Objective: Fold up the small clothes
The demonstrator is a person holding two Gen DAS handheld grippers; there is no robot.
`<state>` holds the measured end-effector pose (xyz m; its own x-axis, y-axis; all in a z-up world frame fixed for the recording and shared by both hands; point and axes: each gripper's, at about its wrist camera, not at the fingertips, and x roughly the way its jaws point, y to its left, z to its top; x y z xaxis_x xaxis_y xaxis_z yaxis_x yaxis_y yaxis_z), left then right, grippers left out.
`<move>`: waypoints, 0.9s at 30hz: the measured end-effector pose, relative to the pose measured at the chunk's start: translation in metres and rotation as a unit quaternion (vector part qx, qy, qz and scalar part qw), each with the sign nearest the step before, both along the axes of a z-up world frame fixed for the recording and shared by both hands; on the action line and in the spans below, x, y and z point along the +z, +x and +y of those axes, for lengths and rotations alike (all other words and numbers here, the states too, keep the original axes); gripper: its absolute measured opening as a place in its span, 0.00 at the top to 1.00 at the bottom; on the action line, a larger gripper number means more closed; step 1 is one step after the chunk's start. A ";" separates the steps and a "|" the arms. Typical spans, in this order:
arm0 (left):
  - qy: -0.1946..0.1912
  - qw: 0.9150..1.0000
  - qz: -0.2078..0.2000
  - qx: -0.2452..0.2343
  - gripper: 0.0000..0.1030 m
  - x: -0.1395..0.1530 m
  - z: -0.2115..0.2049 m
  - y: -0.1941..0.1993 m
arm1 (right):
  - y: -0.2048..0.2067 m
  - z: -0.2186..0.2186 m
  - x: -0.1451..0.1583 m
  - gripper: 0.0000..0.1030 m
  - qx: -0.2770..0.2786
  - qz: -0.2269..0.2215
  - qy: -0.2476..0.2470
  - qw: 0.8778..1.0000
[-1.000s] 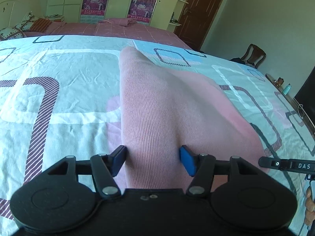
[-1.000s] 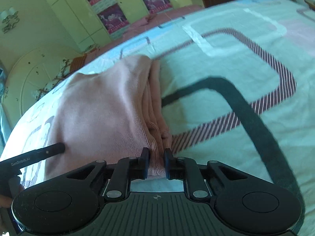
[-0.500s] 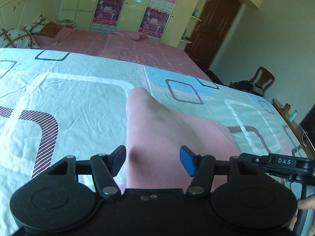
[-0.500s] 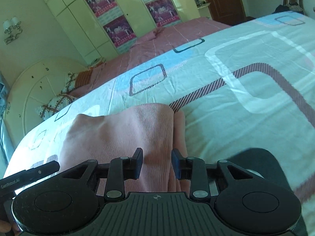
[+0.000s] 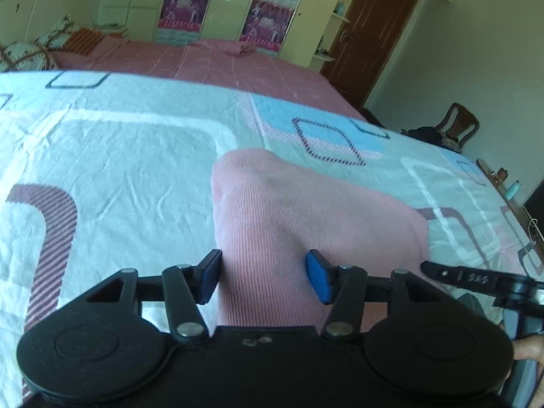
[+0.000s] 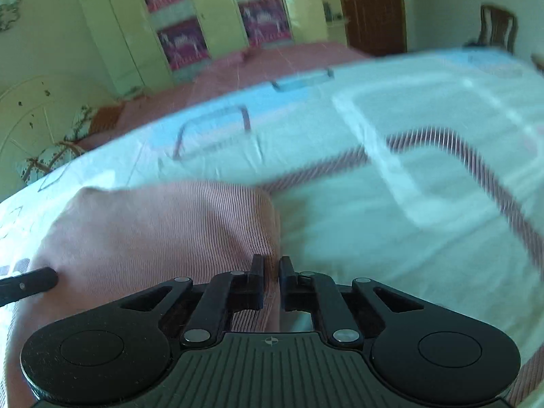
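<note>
A pink ribbed garment [image 5: 306, 217] lies folded on the patterned bed sheet [image 5: 112, 170]. My left gripper [image 5: 263, 277] has its blue pads set wide apart, clamped on a broad raised fold at the garment's left edge. Creases run from the fold to the right pad. My right gripper [image 6: 271, 280] is shut on the garment [image 6: 163, 238] at its right edge, a thin strip of pink cloth pinched between the nearly touching jaws. Each view shows the other gripper's finger beside the cloth: the right gripper's finger [image 5: 469, 277] and the left gripper's finger [image 6: 30, 282]. The garment's near end is hidden under both gripper bodies.
The sheet [image 6: 408, 187] spreads wide on all sides of the garment. A second bed with a pink cover [image 5: 221, 64] lies behind it, then wardrobes. A wooden chair [image 5: 455, 125] and a door stand at the far right. A person's hand [image 5: 527, 350] shows at the right edge.
The right gripper let go of the garment's edge, opened above it, then shut on the right edge again. Both grippers moved across the bed, and less of the garment now stretches ahead.
</note>
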<state>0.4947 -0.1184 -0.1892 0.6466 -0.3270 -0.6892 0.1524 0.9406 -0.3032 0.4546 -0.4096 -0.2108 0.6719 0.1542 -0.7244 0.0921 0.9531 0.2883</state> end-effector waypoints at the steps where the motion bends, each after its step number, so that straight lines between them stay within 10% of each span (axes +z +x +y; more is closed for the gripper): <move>1: -0.006 1.000 0.007 0.007 0.41 -0.002 0.000 0.002 | 0.000 -0.001 0.002 0.92 0.001 -0.004 0.003 1.000; 12: 0.038 0.999 -0.004 0.005 0.38 0.005 -0.014 -0.001 | -0.025 0.026 0.048 0.88 0.044 -0.073 -0.029 0.996; 19: 0.055 0.998 0.001 0.008 0.31 0.007 -0.017 0.001 | -0.022 0.039 0.013 0.82 0.060 -0.017 -0.078 0.995; 27: 0.054 0.999 0.004 -0.001 0.28 0.019 -0.013 -0.016 | -0.047 0.041 0.039 0.81 0.053 -0.057 -0.064 0.995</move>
